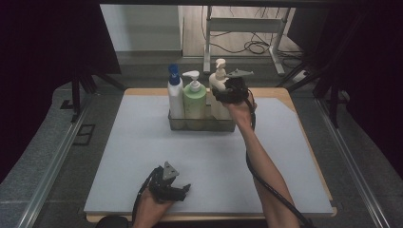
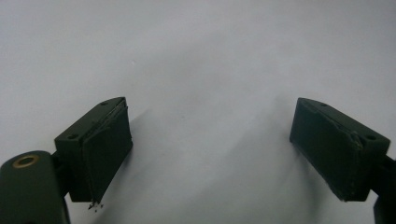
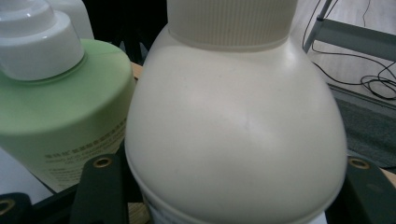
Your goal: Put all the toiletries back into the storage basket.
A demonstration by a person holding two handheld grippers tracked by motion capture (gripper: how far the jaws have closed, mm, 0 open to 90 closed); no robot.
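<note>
Nearest, the left gripper (image 1: 172,186) rests on the grey mat (image 1: 142,156) by the near edge, its jaws wide apart with nothing between them; there is plenty of bare mat around it.

Farther back, the right gripper (image 1: 231,93) is at the cream pump bottle (image 3: 233,135), the rightmost of three standing in a clear tray (image 1: 202,124) towards the far edge. Its jaws sit on either side of the bottle's body and look closed on it, though where the pads touch is hidden.

The green bottle (image 3: 60,107) stands just beside the cream one, the blue-capped bottle (image 1: 175,97) left of that. Any sideways tilt while lifting could knock the green one or snag the tray wall. A straight upward path looks open; the right side has free mat.
</note>
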